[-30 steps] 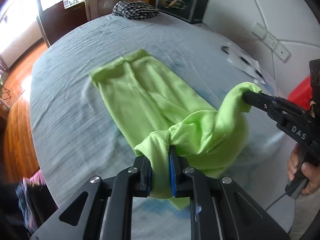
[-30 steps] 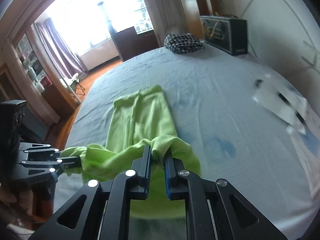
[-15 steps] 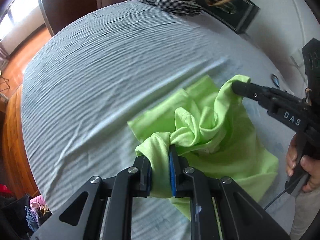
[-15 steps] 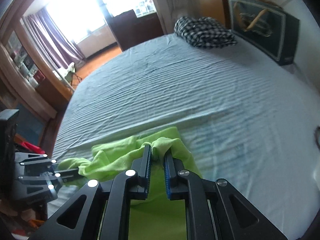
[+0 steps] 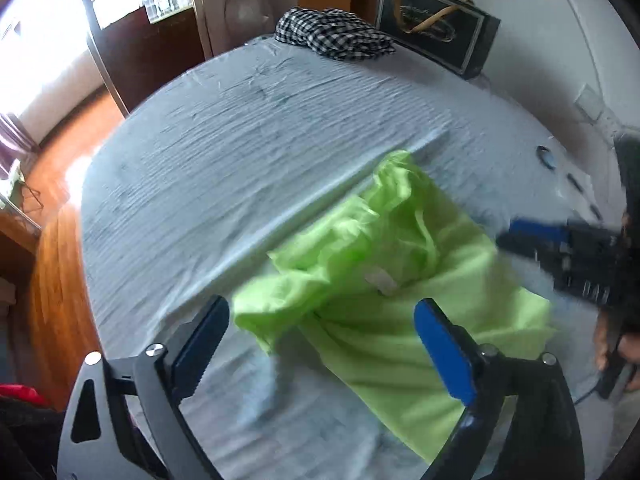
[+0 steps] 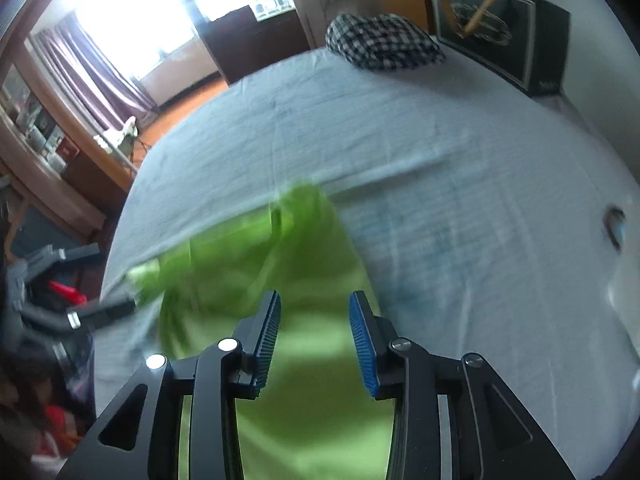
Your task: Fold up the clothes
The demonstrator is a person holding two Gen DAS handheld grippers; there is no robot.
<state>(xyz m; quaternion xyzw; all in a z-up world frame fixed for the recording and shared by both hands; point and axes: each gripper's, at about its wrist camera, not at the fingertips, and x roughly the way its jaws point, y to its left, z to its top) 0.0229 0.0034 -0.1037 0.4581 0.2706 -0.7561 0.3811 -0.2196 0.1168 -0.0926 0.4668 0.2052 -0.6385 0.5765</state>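
Note:
A lime-green garment (image 5: 384, 280) lies folded over on itself and rumpled on the grey bed sheet (image 5: 240, 152); it also shows in the right wrist view (image 6: 260, 264). My left gripper (image 5: 320, 344) is open and empty, its blue pads wide apart just above the garment's near edge. My right gripper (image 6: 314, 340) is open and empty over the garment's flat part. The right gripper also shows in the left wrist view (image 5: 560, 248) at the right, blurred. The left gripper shows in the right wrist view (image 6: 92, 312) at the left.
A black-and-white checked cloth (image 5: 336, 36) lies at the far end of the bed beside a dark gift bag (image 5: 436, 40). Small items (image 5: 546, 158) lie at the bed's right side. A wall socket (image 5: 588, 102) is on the white wall. Wooden floor lies left of the bed.
Both grippers have opened and let go of the green garment, which has dropped onto the sheet in a folded, rumpled heap. Both views are blurred by motion.

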